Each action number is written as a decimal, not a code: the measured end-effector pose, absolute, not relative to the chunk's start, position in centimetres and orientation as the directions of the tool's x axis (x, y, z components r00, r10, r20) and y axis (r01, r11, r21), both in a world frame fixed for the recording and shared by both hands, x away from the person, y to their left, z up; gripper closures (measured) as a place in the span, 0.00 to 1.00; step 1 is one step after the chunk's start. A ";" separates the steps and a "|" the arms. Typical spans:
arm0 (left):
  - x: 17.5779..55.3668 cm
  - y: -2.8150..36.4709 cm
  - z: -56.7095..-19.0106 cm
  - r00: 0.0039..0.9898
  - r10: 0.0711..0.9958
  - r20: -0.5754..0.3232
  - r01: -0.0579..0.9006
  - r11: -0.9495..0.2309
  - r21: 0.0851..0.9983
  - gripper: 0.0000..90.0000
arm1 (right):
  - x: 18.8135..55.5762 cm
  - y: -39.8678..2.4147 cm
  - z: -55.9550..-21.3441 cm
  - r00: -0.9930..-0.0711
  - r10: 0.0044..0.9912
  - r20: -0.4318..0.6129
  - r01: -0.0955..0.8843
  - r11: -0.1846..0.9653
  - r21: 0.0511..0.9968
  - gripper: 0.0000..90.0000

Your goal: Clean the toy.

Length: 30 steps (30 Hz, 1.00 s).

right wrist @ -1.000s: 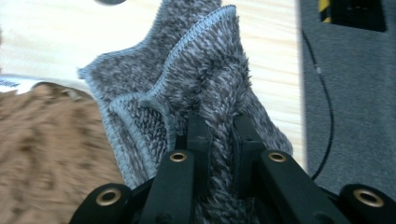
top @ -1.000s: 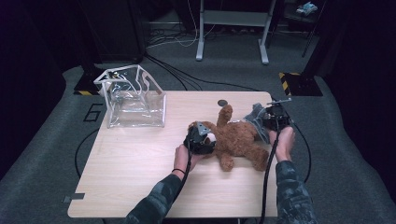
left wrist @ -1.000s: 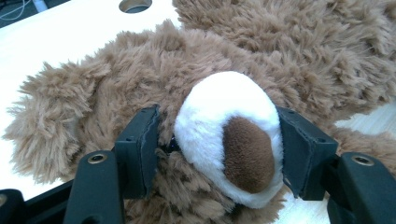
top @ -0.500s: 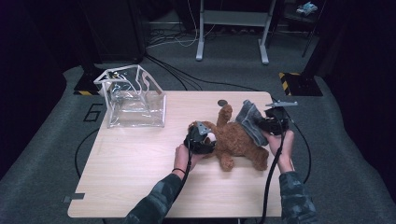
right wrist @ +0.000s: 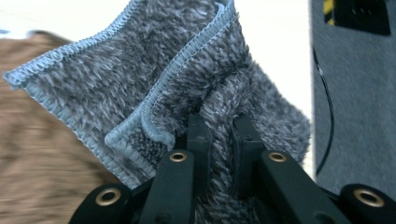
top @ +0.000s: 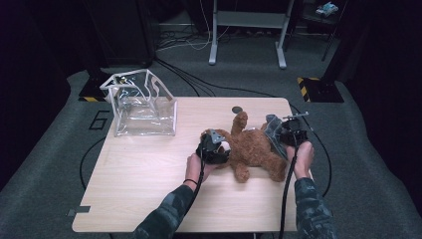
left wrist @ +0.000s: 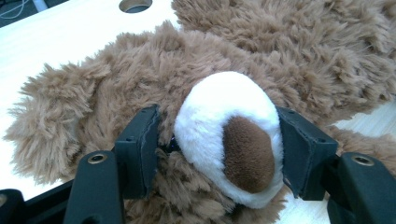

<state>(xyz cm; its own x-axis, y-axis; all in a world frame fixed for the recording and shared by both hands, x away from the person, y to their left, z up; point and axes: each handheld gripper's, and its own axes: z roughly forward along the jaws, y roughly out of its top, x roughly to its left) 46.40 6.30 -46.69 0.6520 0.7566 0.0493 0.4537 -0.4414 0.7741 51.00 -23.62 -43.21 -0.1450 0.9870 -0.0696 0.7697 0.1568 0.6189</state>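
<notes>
Lowering since the earlier frame, the right tool point(top: 278, 133) is clamping a grey cloth point(right wrist: 187, 88) over the bear point(top: 254, 149) near the counter's point(top: 149, 189) right edge; the left tool point(left wrist: 217, 149) is gripping its muzzle.

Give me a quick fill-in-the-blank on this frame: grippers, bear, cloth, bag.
1. The left gripper is clamped on the teddy bear at its ____.
2. The right gripper pinches a grey ____.
3. The clear plastic bag stands on the table at the bear's ____ in the high view.

Missing words: snout; cloth; left
</notes>
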 end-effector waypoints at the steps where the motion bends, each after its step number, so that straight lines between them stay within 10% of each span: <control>1: 46.4 6.3 -46.7 0.653 0.756 0.050 0.453 -0.443 0.774 0.40 | 50.9 -24.0 -43.1 -0.131 0.990 -0.061 0.771 0.140 0.622 0.90; 17: 46.4 6.3 -46.7 0.650 0.759 0.050 0.454 -0.439 0.775 0.40 | 48.4 -20.1 -38.8 -0.308 0.951 0.023 0.663 0.197 0.722 0.89; 30: 46.4 6.3 -46.7 0.649 0.760 0.043 0.455 -0.433 0.778 0.41 | 50.4 -23.6 -42.3 -0.137 0.990 -0.017 0.752 0.115 0.649 0.90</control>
<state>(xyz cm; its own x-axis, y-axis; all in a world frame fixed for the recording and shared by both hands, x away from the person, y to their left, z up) 46.38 6.32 -46.74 0.6490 0.7596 0.0432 0.4555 -0.4334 0.7776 50.35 -23.63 -42.30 -0.1371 0.9904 -0.0167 0.7517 0.1150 0.6494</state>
